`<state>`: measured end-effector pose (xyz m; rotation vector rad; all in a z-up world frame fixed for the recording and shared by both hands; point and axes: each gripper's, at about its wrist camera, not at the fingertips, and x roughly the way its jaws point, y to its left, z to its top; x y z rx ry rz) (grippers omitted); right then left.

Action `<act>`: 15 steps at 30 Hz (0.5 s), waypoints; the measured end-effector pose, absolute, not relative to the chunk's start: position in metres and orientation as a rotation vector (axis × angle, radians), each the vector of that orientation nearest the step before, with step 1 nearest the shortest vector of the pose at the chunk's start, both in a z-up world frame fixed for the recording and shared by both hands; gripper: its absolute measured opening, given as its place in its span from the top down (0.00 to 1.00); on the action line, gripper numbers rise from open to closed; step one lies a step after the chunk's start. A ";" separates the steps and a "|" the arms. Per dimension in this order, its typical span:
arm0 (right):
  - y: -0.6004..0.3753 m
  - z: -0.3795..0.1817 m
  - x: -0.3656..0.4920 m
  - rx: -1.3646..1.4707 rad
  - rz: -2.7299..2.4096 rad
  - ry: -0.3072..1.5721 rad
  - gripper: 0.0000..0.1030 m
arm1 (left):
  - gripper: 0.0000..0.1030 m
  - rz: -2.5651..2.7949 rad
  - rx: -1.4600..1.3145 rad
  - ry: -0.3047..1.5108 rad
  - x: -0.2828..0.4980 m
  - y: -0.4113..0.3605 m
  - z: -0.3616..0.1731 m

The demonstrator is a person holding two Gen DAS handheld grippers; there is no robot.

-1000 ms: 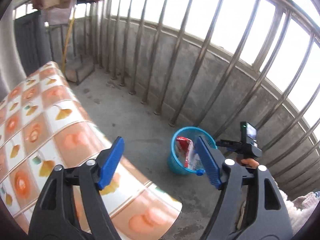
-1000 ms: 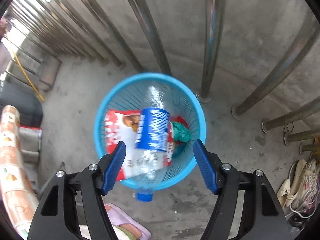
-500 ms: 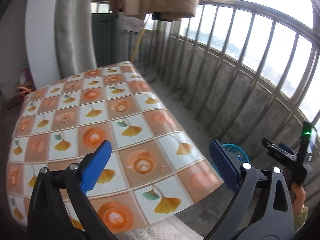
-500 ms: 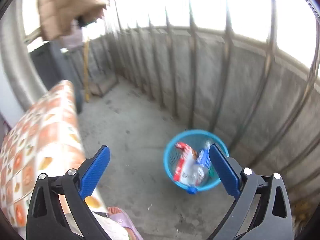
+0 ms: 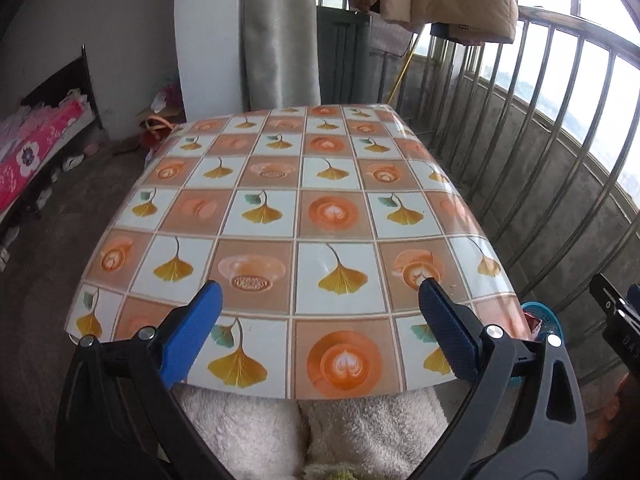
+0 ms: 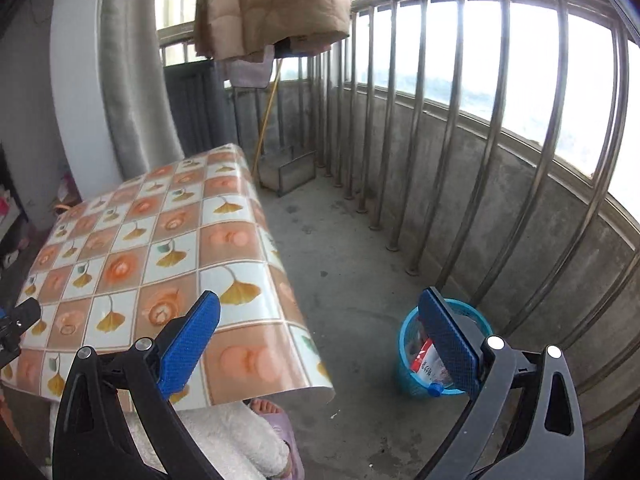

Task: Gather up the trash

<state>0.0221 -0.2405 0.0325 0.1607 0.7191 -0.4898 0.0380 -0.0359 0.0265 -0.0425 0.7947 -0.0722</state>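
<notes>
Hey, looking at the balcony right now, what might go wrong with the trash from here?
1. The bottle and snack bag stick up at the bin rim; a knock might spill them.
2. The light bin stands on the floor near the person's sandaled foot, so it could be kicked over.
3. Both tools, left and right, are open and empty above the table; no trash shows on it, so another reach may be wasted.

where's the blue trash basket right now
In the right wrist view the blue trash basket sits on the concrete floor at lower right, between the table corner and the balcony railing.
</notes>
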 end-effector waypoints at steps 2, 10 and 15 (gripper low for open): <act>-0.228 0.028 0.026 0.155 -0.458 0.763 0.06 | 0.08 -0.067 -0.054 0.844 0.037 -0.036 0.017; -0.212 0.015 0.028 0.107 -0.439 0.848 0.06 | 0.08 -0.028 -0.017 0.900 0.036 -0.036 0.004; -0.214 0.018 0.027 0.104 -0.442 0.845 0.06 | 0.08 0.000 -0.036 0.893 0.039 -0.031 0.008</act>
